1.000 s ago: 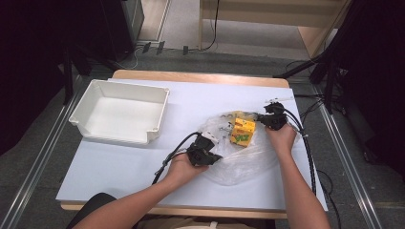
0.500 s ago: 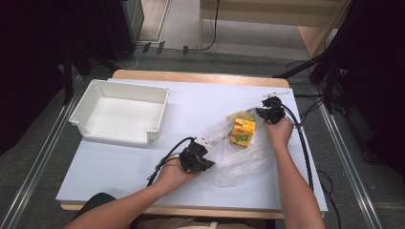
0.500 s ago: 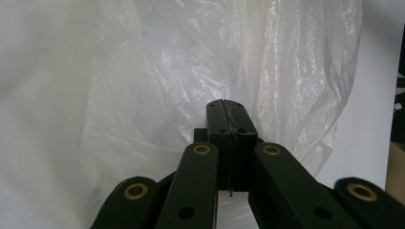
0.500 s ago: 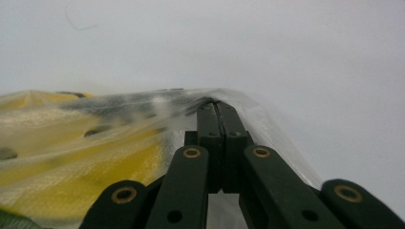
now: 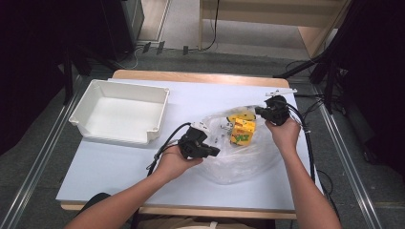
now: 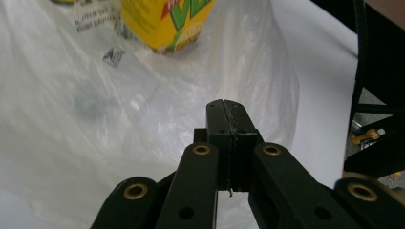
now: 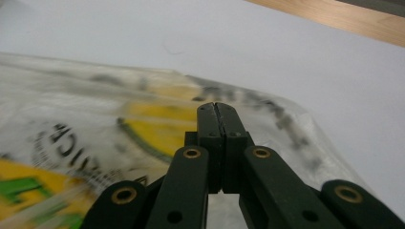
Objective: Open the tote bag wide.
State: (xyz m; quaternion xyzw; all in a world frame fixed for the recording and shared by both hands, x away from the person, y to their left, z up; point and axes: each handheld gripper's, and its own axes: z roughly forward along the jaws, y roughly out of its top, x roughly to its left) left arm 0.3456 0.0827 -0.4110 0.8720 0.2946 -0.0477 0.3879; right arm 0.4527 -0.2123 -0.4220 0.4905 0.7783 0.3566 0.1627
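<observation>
so, on the pale blue table (image 5: 119, 167) lies a clear plastic bag (image 5: 241, 160) with yellow juice cartons (image 5: 242, 131) inside it, towards the right half of the top. the left gripper (image 5: 210, 151) sits at the near left edge of the bag, held in the left hand (image 5: 174, 160); in the left gripper view its two black jaws are pressed flat together with the thin film of the plastic bag (image 6: 119, 119) around their tips, and it looks as if a fold of film is pinched between them, though the film is too clear to be sure. the right gripper (image 5: 261, 110) is at the bag's far right corner, held in the right hand (image 5: 285, 133); in the right gripper view its jaws are likewise closed tight, tips at the printed edge of the plastic bag (image 7: 95, 124), with a carton (image 7: 43, 191) blurred behind the film. a white tray (image 5: 81, 119) stands well apart on the left of the table
</observation>
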